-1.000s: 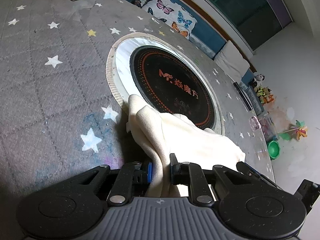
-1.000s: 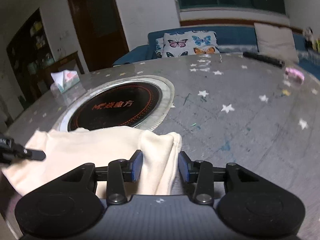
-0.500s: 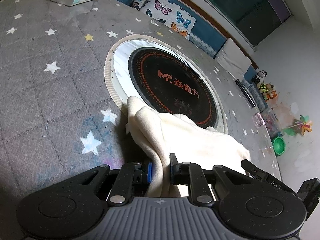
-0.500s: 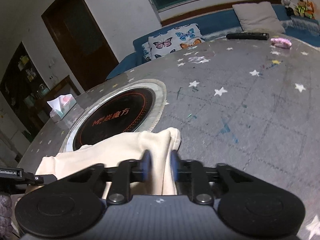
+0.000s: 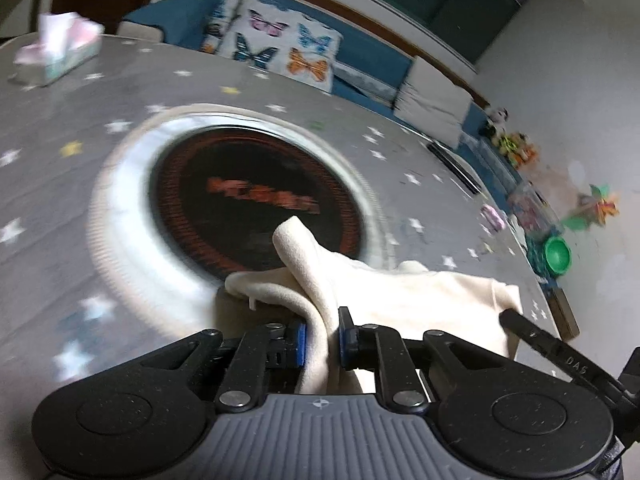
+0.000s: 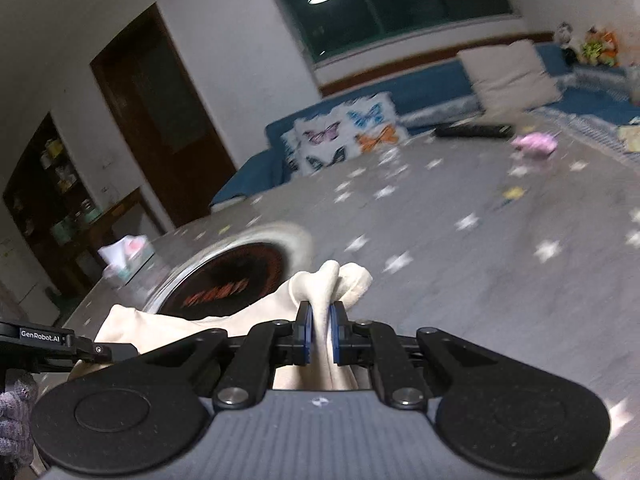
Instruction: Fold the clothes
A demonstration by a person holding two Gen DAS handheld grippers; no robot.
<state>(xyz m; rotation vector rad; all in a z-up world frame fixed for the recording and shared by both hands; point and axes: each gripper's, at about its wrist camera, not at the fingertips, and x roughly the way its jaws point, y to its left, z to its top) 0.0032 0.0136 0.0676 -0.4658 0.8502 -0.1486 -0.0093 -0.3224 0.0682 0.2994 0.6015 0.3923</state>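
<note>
A cream cloth garment [image 5: 400,292] hangs stretched between my two grippers above the grey star-patterned table [image 5: 60,184]. My left gripper [image 5: 322,340] is shut on one bunched end of it. My right gripper [image 6: 320,334] is shut on the other end [image 6: 320,292], which bulges past the fingertips. In the right wrist view the garment [image 6: 168,324] runs left toward the left gripper's body [image 6: 44,338]. In the left wrist view the right gripper's finger [image 5: 536,334] shows at the garment's far edge.
A round black cooktop with orange lettering [image 5: 256,200] is set in the table just beyond the garment. A tissue box [image 5: 56,52] sits far left. A remote [image 6: 472,131] and a pink object [image 6: 534,145] lie at the far side. A blue sofa with butterfly cushions [image 5: 276,52] stands behind.
Both grippers have lifted and tilted up with the garment, raising it off the table. The right gripper closed on the cloth during the last second. The views are motion-blurred now.
</note>
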